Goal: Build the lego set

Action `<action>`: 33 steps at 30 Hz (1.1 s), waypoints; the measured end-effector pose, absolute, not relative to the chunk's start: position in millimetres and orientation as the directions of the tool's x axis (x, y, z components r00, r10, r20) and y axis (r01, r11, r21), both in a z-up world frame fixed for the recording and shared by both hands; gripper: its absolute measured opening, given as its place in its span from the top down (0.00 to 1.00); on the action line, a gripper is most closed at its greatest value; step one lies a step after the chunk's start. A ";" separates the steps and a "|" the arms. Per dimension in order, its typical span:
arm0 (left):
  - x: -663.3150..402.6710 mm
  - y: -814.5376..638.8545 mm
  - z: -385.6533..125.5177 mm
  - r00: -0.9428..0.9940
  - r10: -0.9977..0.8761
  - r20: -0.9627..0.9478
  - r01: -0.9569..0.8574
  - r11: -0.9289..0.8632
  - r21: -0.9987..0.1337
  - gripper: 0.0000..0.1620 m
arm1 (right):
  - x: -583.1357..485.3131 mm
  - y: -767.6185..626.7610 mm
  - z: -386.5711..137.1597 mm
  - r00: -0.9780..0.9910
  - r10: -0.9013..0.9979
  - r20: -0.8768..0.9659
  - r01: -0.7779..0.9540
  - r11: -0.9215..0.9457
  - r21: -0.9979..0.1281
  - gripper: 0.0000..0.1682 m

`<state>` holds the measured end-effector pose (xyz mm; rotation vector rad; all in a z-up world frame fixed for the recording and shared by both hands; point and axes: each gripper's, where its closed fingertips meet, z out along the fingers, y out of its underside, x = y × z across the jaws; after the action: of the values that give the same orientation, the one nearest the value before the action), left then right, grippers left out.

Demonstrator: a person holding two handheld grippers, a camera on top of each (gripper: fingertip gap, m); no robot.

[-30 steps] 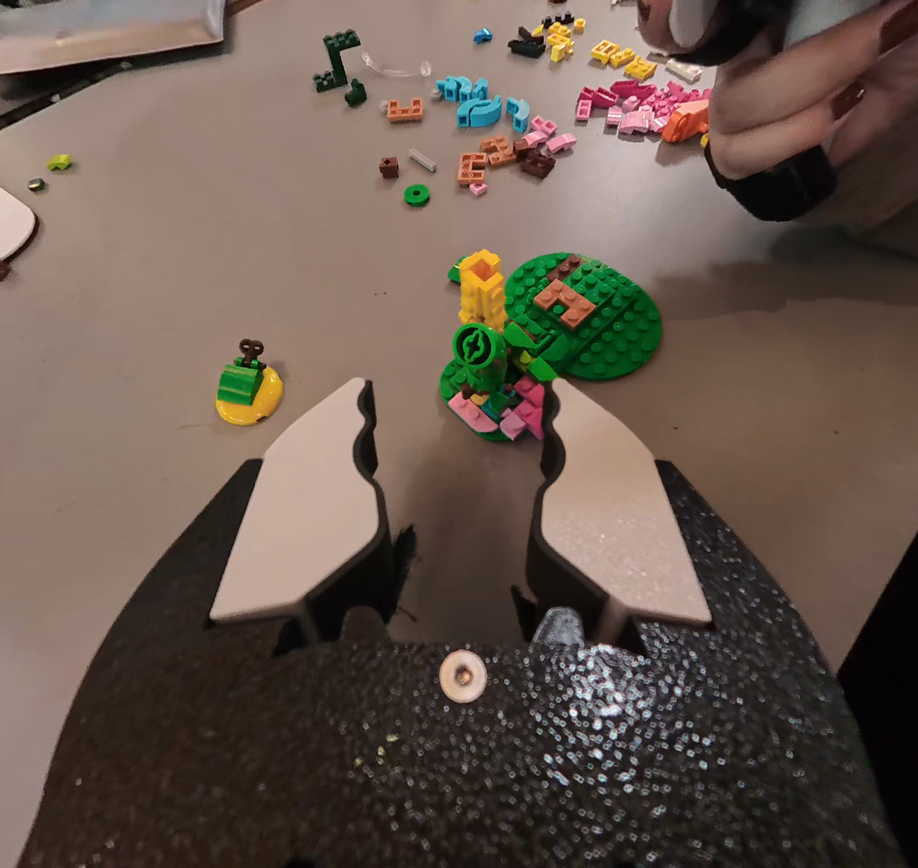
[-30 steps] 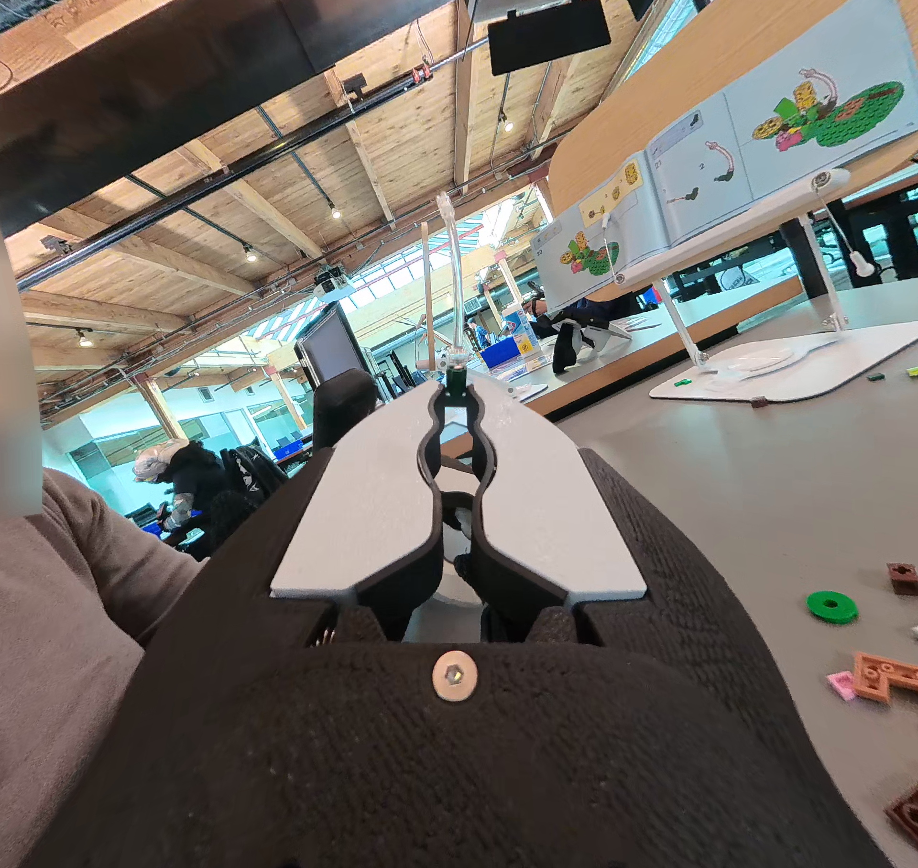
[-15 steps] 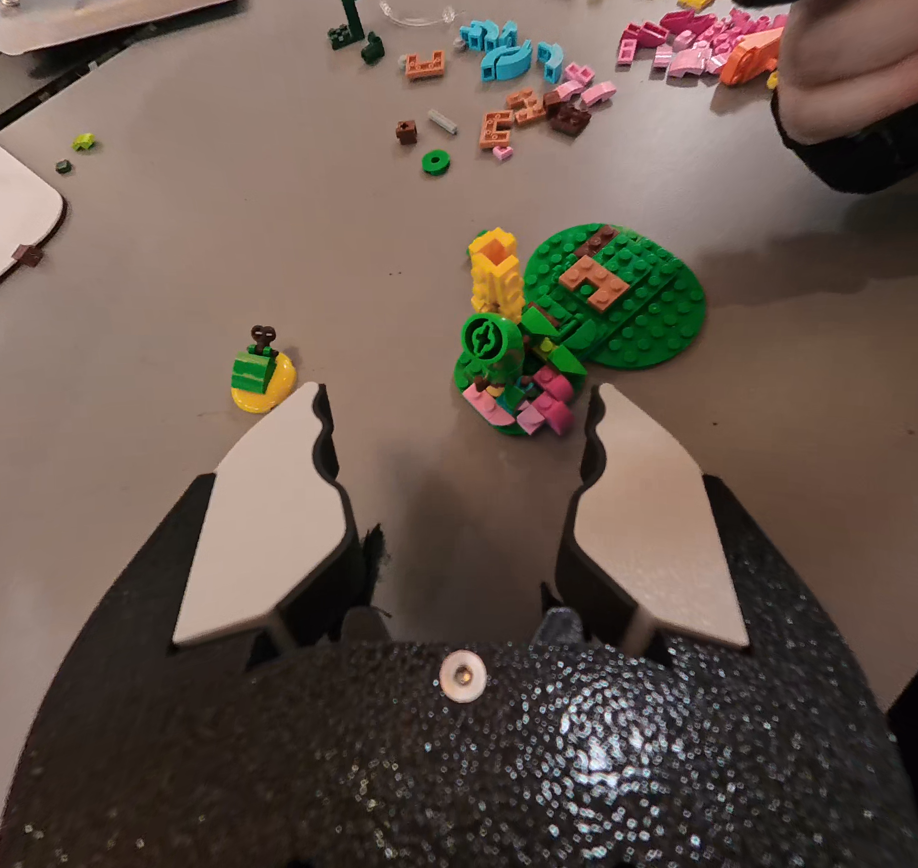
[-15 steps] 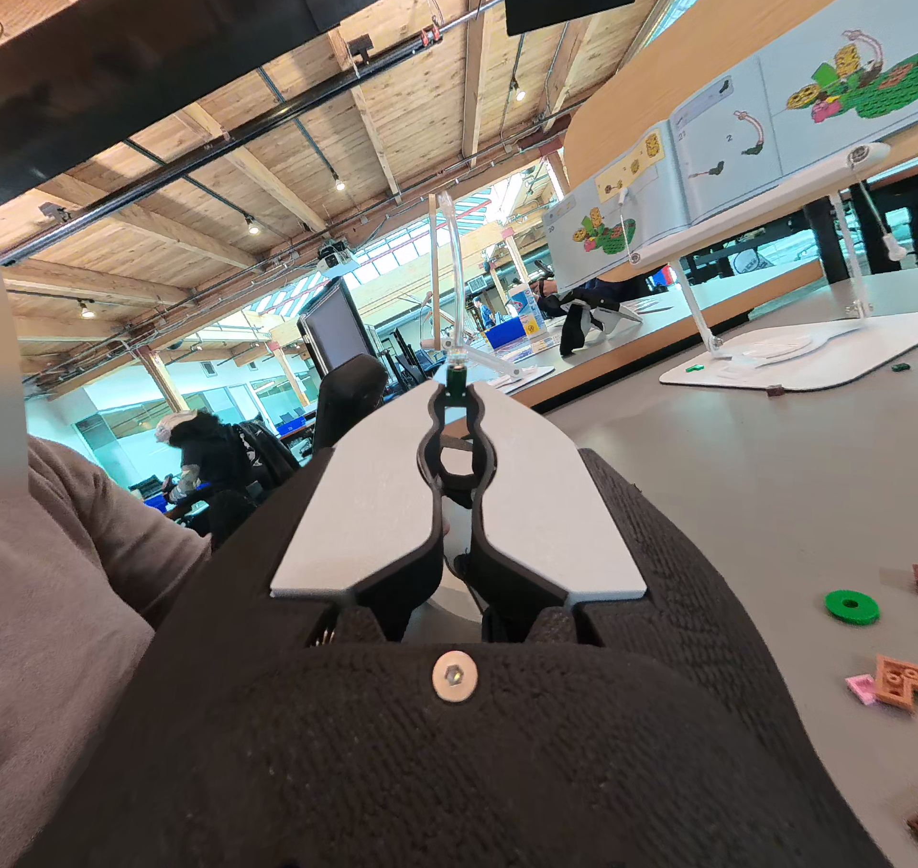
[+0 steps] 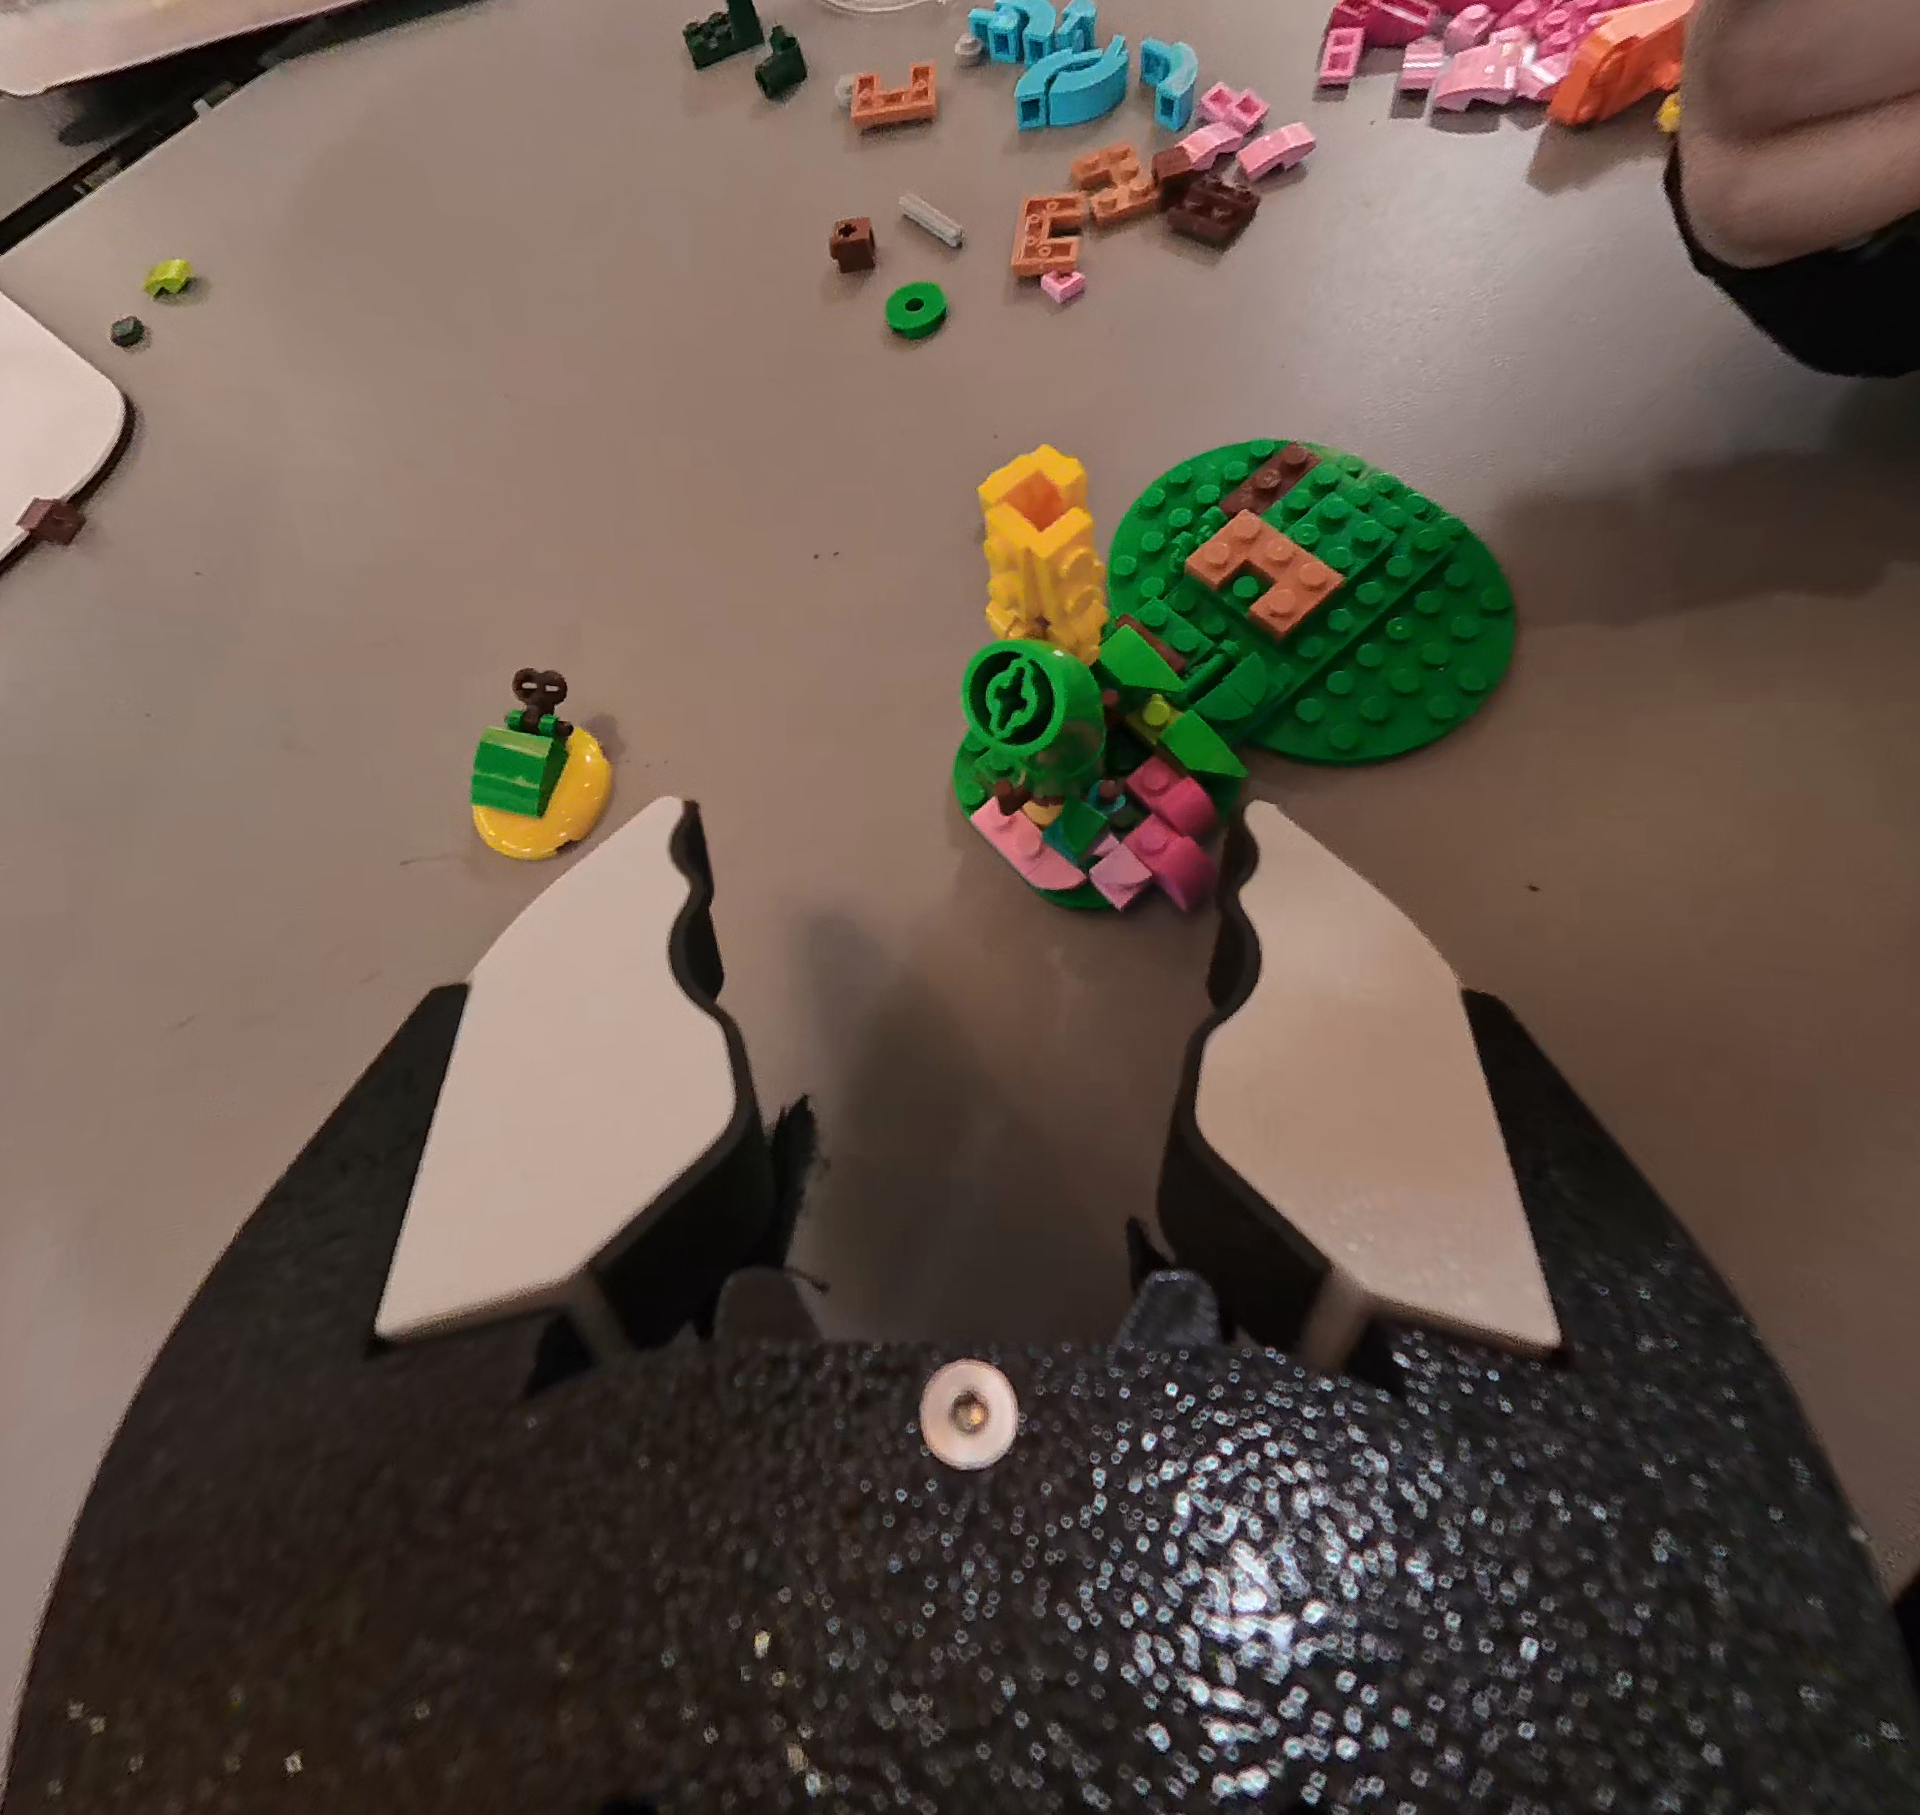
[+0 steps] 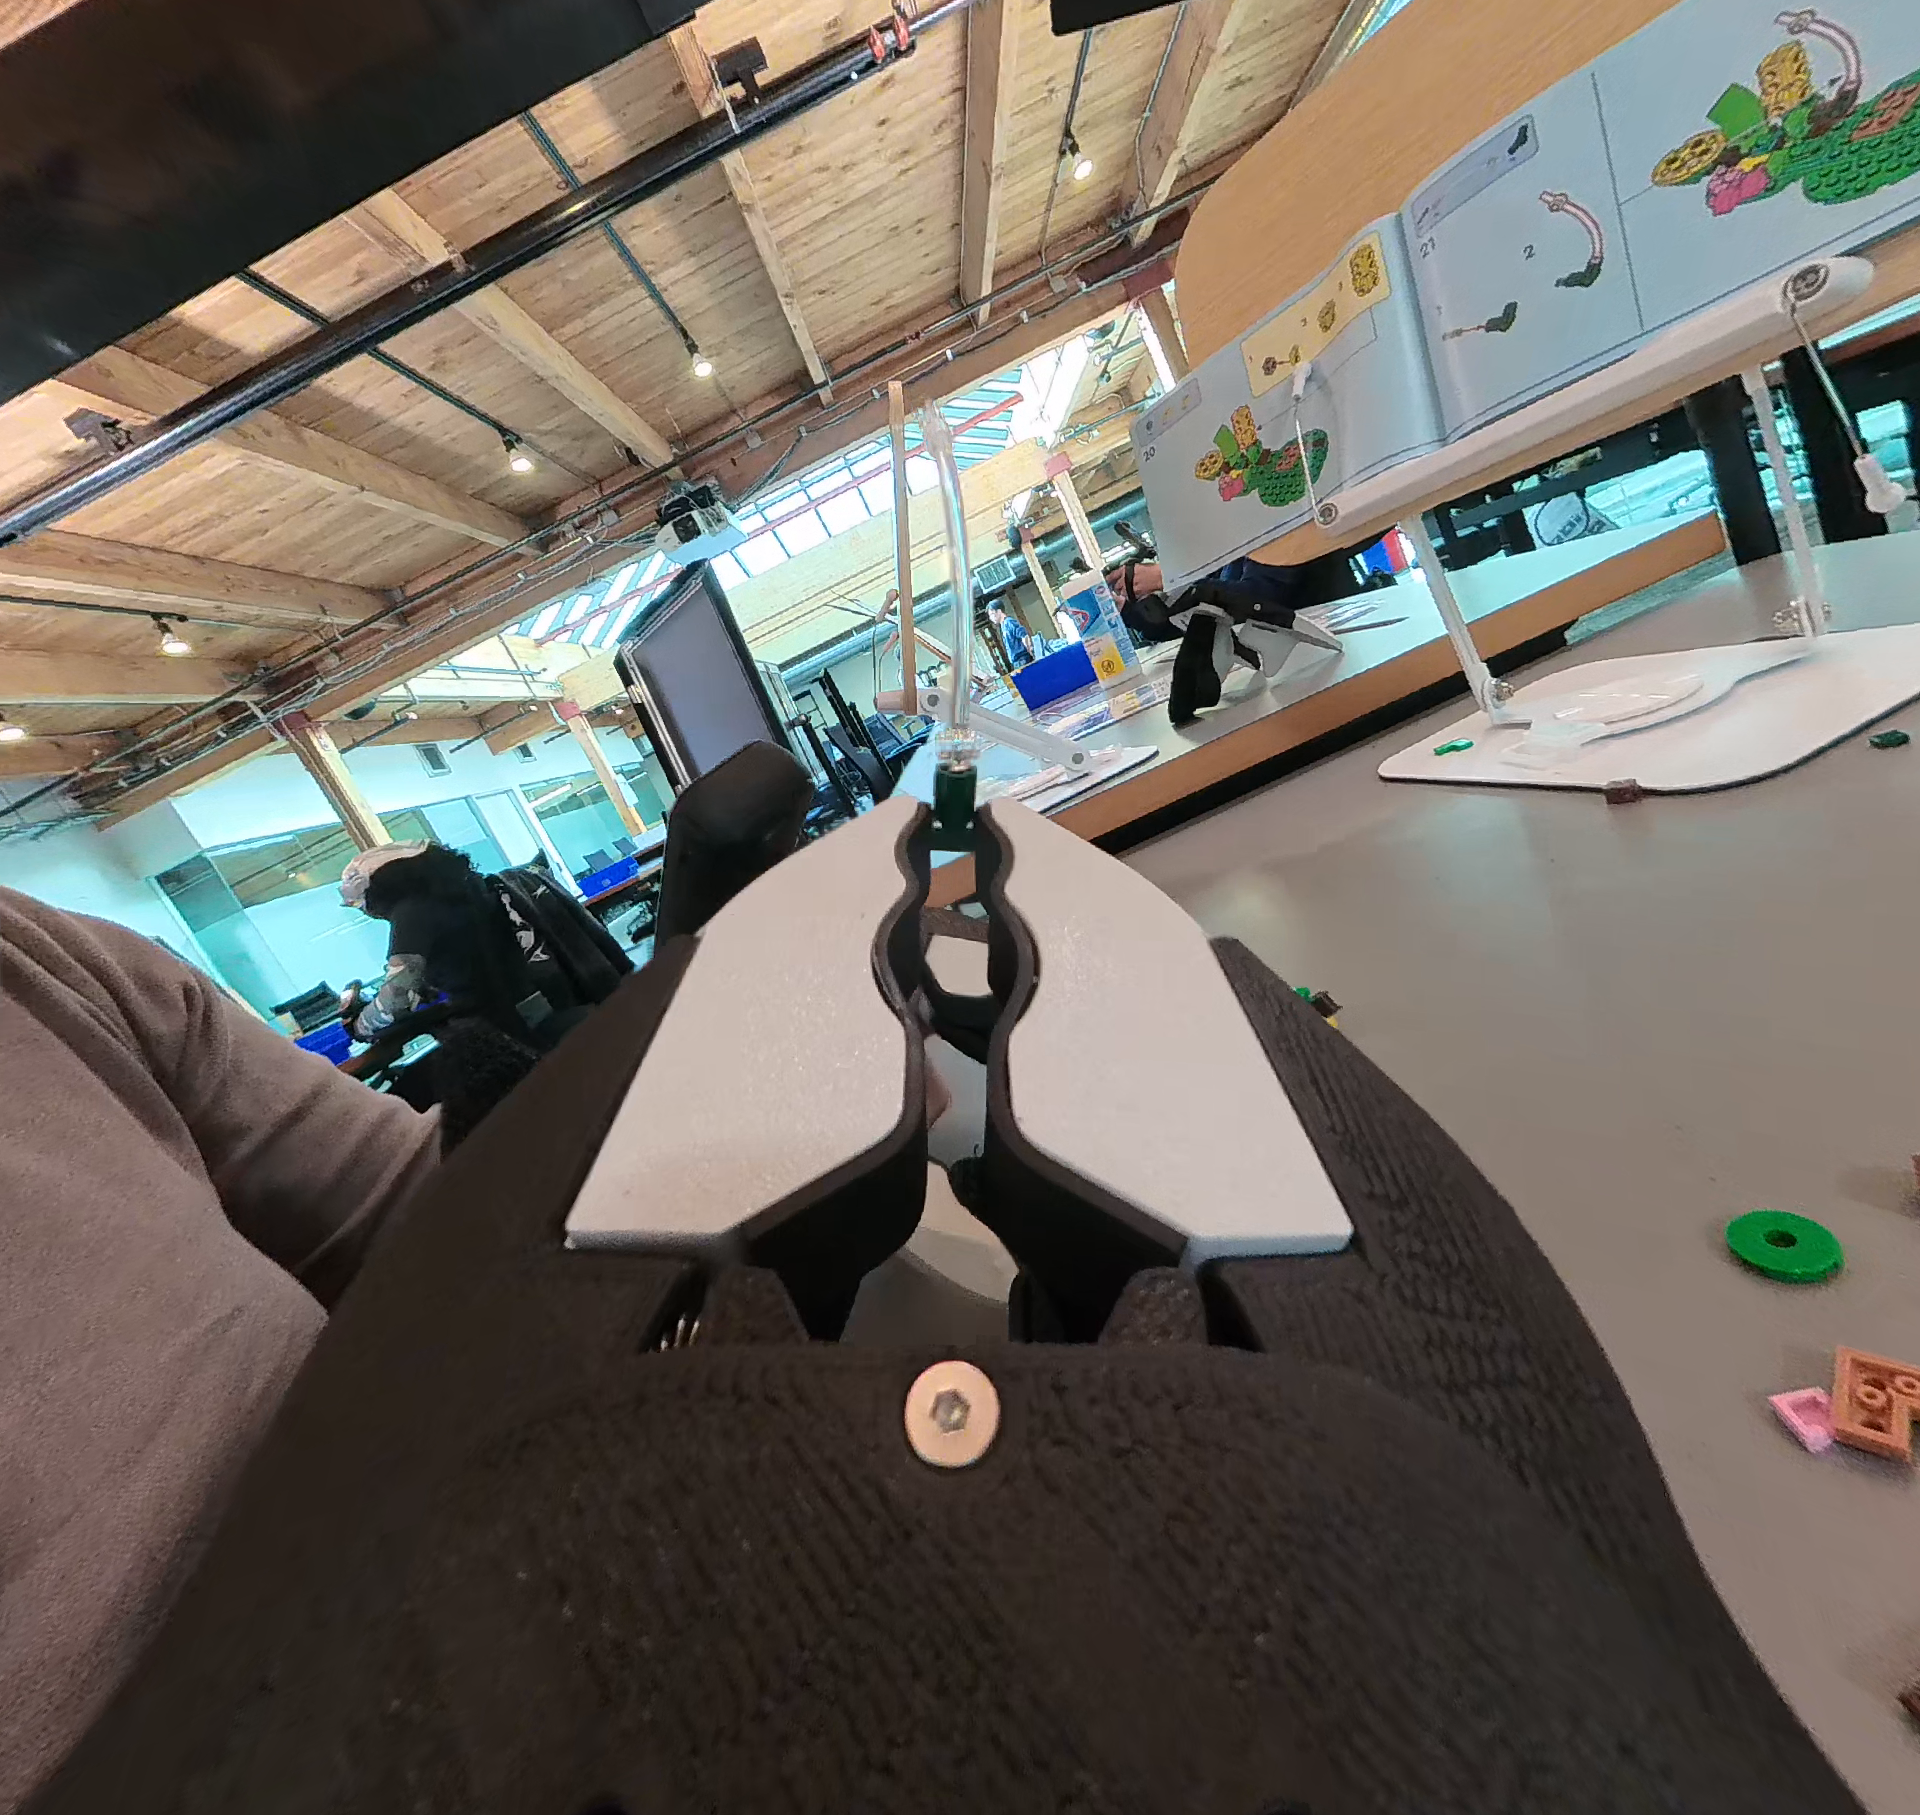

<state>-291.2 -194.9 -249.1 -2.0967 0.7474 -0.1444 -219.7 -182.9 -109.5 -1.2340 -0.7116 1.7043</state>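
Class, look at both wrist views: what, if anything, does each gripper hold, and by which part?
The right gripper pinches a clear curved rod by the dark green piece at its lower end. The left gripper is open and holds nothing.

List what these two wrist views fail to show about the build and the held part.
- Left wrist view: the right gripper is cut off by the top right edge; only a hand shows.
- Left wrist view: the pink pieces run past the top edge.
- Right wrist view: the lower end of the clear curved piece, on its dark green base, is hidden between the right gripper tips.
- Right wrist view: the green build is out of frame.
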 end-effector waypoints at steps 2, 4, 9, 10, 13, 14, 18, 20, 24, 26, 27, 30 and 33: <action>-293.4 -193.1 -250.1 0.820 -0.545 -0.173 -0.454 -0.436 -0.777 0.42 | -220.2 -180.9 -112.2 -0.101 0.895 -0.434 -0.319 -0.442 -0.838 0.97; -293.9 -192.5 -250.7 0.824 -0.541 -0.166 -0.446 -0.440 -0.779 0.43 | -220.8 -180.5 -113.6 -0.108 0.888 -0.446 -0.317 -0.456 -0.831 0.97; -302.7 -188.1 -249.3 0.846 -0.500 -0.188 -0.438 -0.446 -0.781 0.43 | -222.7 -180.9 -116.0 -0.105 0.888 -0.447 -0.306 -0.457 -0.835 0.97; -306.3 -186.3 -248.6 0.854 -0.479 -0.201 -0.435 -0.447 -0.781 0.44 | -222.6 -180.8 -116.0 -0.104 0.889 -0.447 -0.306 -0.456 -0.836 0.97; -321.6 -179.9 -246.3 0.882 -0.385 -0.273 -0.438 -0.452 -0.777 0.49 | -221.3 -180.1 -114.4 -0.103 0.890 -0.445 -0.313 -0.454 -0.834 0.97; -325.4 -178.5 -244.0 0.881 -0.361 -0.305 -0.450 -0.441 -0.777 0.52 | -220.8 -180.0 -113.8 -0.102 0.891 -0.443 -0.315 -0.452 -0.835 0.97; -318.6 -179.9 -231.7 0.867 -0.384 -0.318 -0.462 -0.379 -0.802 0.56 | -219.6 -179.2 -112.9 -0.101 0.891 -0.442 -0.320 -0.450 -0.834 0.97; -316.1 -181.6 -227.6 0.863 -0.405 -0.303 -0.457 -0.367 -0.810 0.58 | -219.6 -179.1 -112.8 -0.102 0.890 -0.444 -0.320 -0.452 -0.833 0.97; -313.2 -185.0 -218.8 0.857 -0.441 -0.265 -0.437 -0.352 -0.828 0.57 | -220.1 -179.6 -113.1 -0.102 0.891 -0.442 -0.317 -0.450 -0.835 0.97; -312.3 -186.4 -216.8 0.859 -0.452 -0.241 -0.421 -0.357 -0.834 0.57 | -220.1 -179.4 -113.3 -0.101 0.891 -0.443 -0.317 -0.451 -0.835 0.97; -312.6 -186.5 -216.8 0.860 -0.453 -0.237 -0.418 -0.357 -0.835 0.57 | -220.1 -179.3 -113.4 -0.101 0.891 -0.443 -0.317 -0.451 -0.835 0.97; -313.2 -186.9 -222.9 0.858 -0.462 -0.226 -0.422 -0.381 -0.822 0.57 | -220.1 -179.0 -113.6 -0.100 0.891 -0.443 -0.317 -0.451 -0.834 0.97; -310.7 -187.8 -229.4 0.854 -0.476 -0.208 -0.421 -0.400 -0.814 0.57 | -220.1 -179.0 -113.7 -0.101 0.890 -0.444 -0.316 -0.452 -0.834 0.97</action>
<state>-310.7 -187.8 -229.4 -2.0421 0.6551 -0.0709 -220.1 -179.0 -113.7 -1.2568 -0.7046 1.7029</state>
